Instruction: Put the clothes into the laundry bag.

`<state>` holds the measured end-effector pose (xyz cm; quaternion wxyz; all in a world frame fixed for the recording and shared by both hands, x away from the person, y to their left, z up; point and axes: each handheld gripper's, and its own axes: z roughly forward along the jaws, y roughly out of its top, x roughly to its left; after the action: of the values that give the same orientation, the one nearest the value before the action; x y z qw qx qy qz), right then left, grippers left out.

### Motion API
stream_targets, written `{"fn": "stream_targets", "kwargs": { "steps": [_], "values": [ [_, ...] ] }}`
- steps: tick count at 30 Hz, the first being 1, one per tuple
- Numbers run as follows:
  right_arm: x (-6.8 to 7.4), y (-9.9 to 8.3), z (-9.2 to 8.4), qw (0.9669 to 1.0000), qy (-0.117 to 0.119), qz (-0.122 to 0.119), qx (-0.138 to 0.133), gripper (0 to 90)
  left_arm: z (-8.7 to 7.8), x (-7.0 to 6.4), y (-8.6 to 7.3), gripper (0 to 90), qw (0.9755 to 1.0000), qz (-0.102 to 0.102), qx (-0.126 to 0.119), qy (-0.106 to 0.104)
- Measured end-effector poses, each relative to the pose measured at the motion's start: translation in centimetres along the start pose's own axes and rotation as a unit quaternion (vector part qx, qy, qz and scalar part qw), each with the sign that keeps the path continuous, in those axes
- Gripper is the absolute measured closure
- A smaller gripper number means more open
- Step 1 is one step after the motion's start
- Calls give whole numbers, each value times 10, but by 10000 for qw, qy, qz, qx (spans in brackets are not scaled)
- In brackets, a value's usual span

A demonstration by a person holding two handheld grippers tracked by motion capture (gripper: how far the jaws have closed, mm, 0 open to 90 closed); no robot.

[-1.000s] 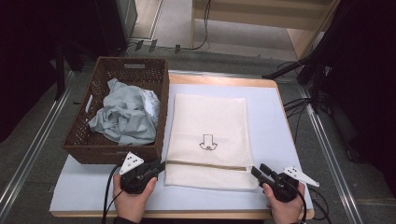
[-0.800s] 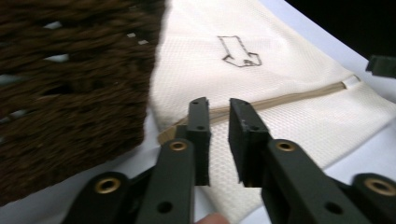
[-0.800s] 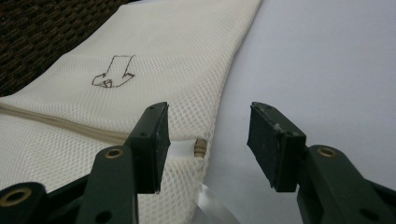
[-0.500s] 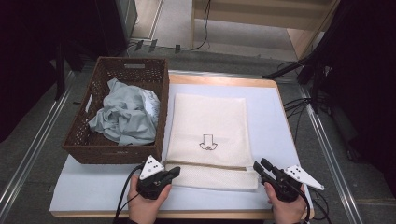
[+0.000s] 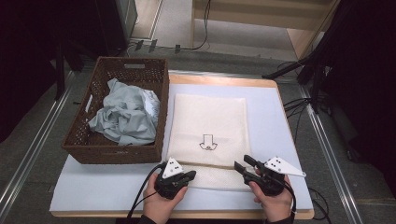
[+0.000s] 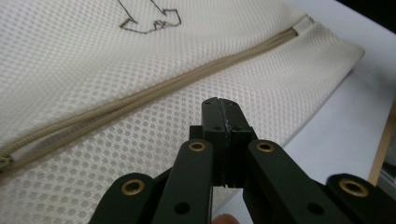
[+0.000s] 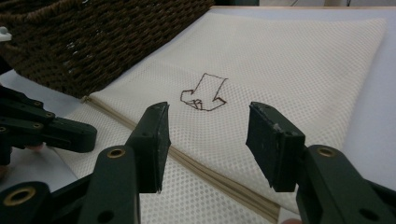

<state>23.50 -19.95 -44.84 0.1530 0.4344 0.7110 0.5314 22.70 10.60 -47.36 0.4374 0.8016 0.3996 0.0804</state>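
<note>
On the pale bench (image 5: 107, 186) a mesh bag (image 5: 208, 126) lies flat, zip toward six o'clock for reach; left gripper (image 5: 187, 176) is closed and empty at its near edge, right gripper (image 5: 242, 164) gapes wide over it.

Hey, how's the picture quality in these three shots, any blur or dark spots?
High view: table evenly lit, dark surroundings, slightly soft. Left gripper view: cream mesh laundry bag sharp, the shut left gripper close and soft. Right gripper view: open right gripper blurred, dark brown wicker basket shadowy.
</note>
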Motion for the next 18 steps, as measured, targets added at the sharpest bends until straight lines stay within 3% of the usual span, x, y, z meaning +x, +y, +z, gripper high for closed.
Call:
{"fn": "stream_targets", "kwargs": {
  "steps": [2,7,12,18],
  "values": [
    [2,4,5,9999,68,-91,127,494,2,1,-1,900,10000,15,78,10],
    [6,12,29,9986,171,-116,480,436,6,4,-1,889,9995,-172,243,44],
    [11,13,55,9968,240,-300,695,457,8,-2,-1,900,9992,35,289,259],
    [14,7,78,9936,320,-483,972,481,8,-1,-1,900,9993,37,284,221]
  ]
}}
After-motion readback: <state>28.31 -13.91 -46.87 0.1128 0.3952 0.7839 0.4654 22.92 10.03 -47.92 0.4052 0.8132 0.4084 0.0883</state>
